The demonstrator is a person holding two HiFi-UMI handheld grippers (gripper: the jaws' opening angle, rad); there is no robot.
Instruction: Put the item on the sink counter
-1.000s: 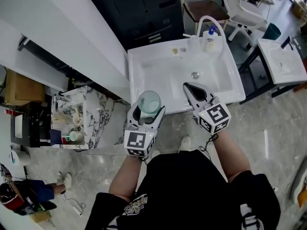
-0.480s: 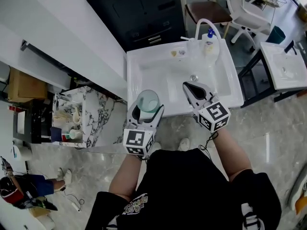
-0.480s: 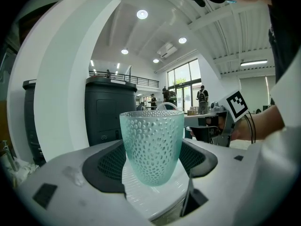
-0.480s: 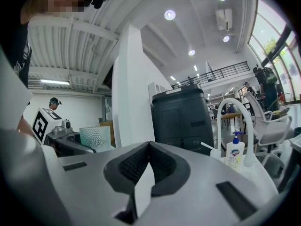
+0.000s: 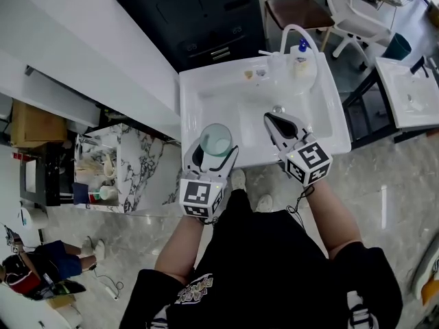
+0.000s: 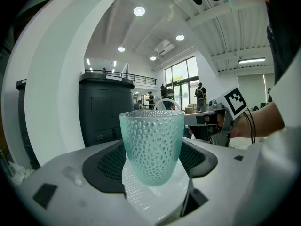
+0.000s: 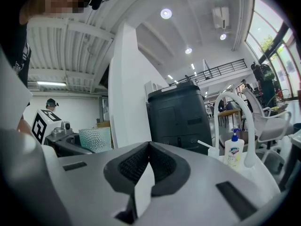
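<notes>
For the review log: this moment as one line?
left gripper: shut on cup | right gripper: shut, empty | cup upright, not yet on sink

The person wears a black printed T-shirt (image 5: 274, 266); the grey left hand-held gripper (image 5: 215, 149) and right hand-held gripper (image 5: 269, 120) carry black-and-white marker cubes (image 5: 201, 196) (image 5: 309, 164).

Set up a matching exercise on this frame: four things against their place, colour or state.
Things:
1. left tongs
2. right tongs
3. glass cup
4. soap bottle

Descriptions:
A. stands on the back rim of the sink
B. closed on nothing
C. teal and dimpled
D. clamped on the glass cup

Pairs: 1-D, 2-B, 3-C, 4-A
</notes>
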